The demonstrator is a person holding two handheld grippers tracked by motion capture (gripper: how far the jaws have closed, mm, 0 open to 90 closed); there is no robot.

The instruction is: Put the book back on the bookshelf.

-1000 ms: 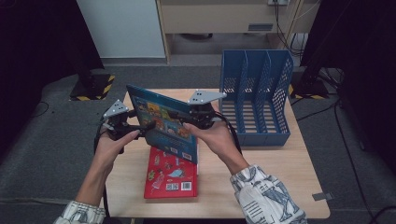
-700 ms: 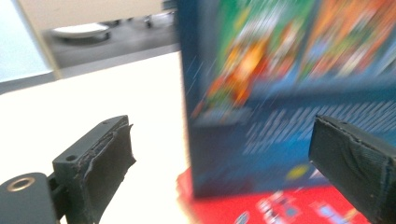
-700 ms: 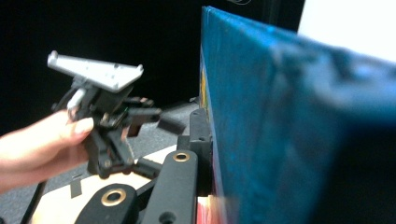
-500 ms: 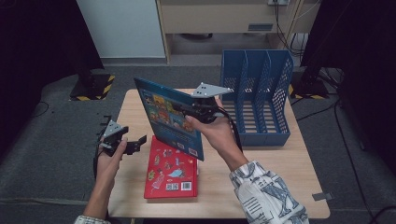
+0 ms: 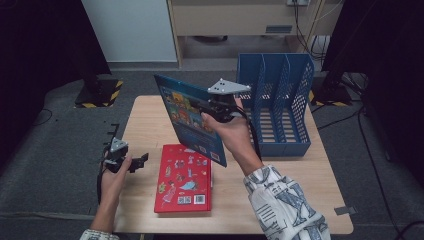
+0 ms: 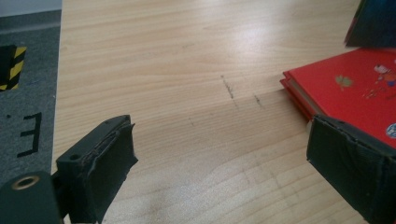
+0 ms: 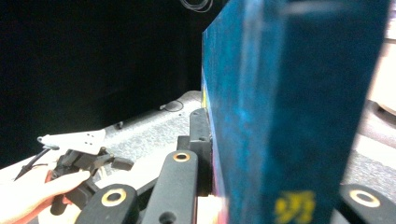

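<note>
My right gripper (image 5: 200, 107) is shut on the edge of a blue picture book (image 5: 187, 120) and holds it tilted in the air over the table's middle, left of the blue file rack (image 5: 280, 100). In the right gripper view the blue book (image 7: 289, 107) stands on edge between the jaws of my right gripper (image 7: 261, 186). A red book (image 5: 182, 177) lies flat on the wooden table (image 5: 145, 125) below it. My left gripper (image 5: 141, 162) hovers open at the table's left edge. Its view shows my left gripper (image 6: 224, 168) with jaws wide apart and the red book (image 6: 355, 88) at right.
The file rack has several upright slots and stands at the table's back right. Grey carpet (image 5: 55, 165) lies left of the table. The other hand with the left gripper (image 7: 79, 154) shows far off in the right gripper view.
My left gripper let go of the blue book and dropped back to the table's left edge. The right gripper alone lifted the book higher and a little to the right.
</note>
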